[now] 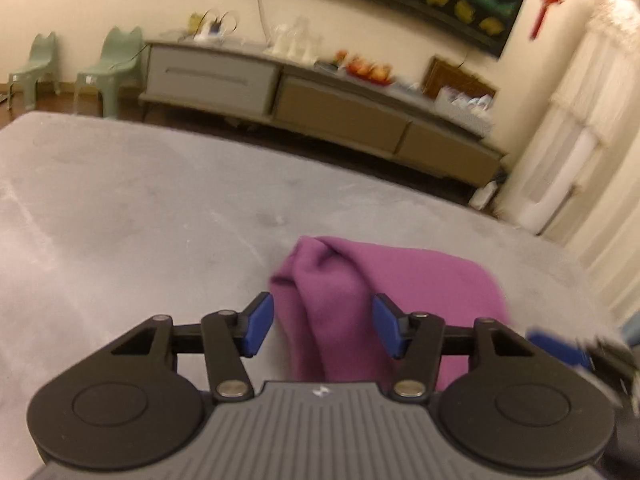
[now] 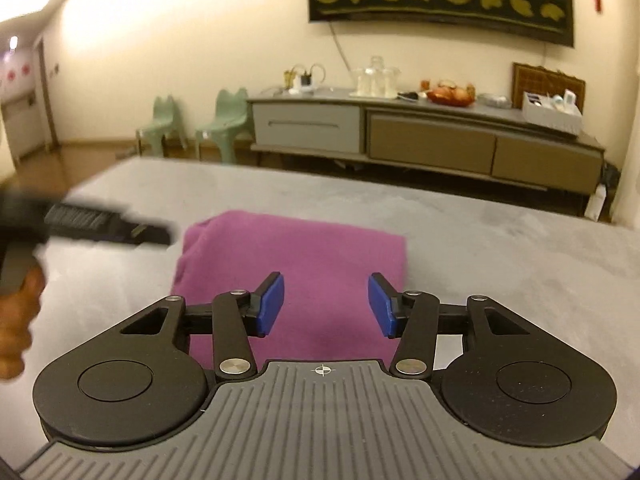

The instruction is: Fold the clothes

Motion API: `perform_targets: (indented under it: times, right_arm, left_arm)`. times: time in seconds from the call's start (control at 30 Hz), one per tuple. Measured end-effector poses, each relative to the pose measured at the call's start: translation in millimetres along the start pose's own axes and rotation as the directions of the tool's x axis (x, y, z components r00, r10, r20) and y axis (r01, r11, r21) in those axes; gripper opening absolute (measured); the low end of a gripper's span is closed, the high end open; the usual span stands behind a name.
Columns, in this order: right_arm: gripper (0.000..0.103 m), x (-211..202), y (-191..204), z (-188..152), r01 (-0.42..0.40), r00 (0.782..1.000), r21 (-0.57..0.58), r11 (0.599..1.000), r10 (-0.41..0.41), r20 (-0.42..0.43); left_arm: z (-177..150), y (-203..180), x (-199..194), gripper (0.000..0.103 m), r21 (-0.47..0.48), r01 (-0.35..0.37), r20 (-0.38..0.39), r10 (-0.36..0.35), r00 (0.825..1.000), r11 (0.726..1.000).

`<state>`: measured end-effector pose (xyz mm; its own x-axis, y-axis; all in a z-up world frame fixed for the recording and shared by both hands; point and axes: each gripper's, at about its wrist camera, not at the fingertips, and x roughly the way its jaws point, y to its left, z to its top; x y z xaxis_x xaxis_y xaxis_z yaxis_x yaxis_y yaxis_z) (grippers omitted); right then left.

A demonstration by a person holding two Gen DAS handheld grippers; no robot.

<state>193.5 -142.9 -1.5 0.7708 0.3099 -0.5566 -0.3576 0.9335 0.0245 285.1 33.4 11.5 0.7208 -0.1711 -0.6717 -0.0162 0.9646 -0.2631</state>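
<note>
You are holding both grippers over the grey tabletop (image 2: 480,240), jaws spread wide and gripping nothing. The purple cloth (image 2: 296,256) is lying folded on the tabletop, just ahead of and partly under your right gripper (image 2: 326,304). Your left gripper (image 1: 323,326) is hovering at the cloth's bunched end (image 1: 320,264), blue pads (image 1: 260,328) either side of it; from the right view it is blurring, your hand (image 2: 16,320) around its handle.
</note>
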Motion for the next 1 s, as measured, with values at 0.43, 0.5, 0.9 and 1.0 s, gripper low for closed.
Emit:
perform_targets:
  times: [0.43, 0.5, 0.9, 1.0]
  right_arm:
    - [0.052, 8.7, -4.2, -2.5, -0.075, 0.987, -0.007, 0.997, 0.073, -0.142]
    - [0.052, -5.7, -12.6, 5.6, -0.047, 0.996, 0.025, 0.999, 0.049, -0.077]
    - [0.057, -3.2, 7.5, -20.4, 0.011, 0.983, 0.065, 0.998, 0.001, -0.184]
    - [0.068, -1.3, 15.5, -28.0, 0.017, 0.976, 0.070, 0.997, -0.001, -0.217]
  left_arm:
    - [20.2, 42.5, 34.6, 0.052, 0.020, 0.041, 0.028, -0.042, 0.999, 0.999]
    - [15.0, 26.7, 10.0, 0.052, 0.083, 0.040, 0.063, -0.045, 0.997, 0.996]
    - [-77.6, -19.0, -69.0, 0.062, 0.188, 0.077, -0.050, -0.068, 0.996, 0.979]
    - [-79.6, -16.1, -67.9, 0.073, 0.169, 0.038, -0.060, -0.028, 0.998, 0.985]
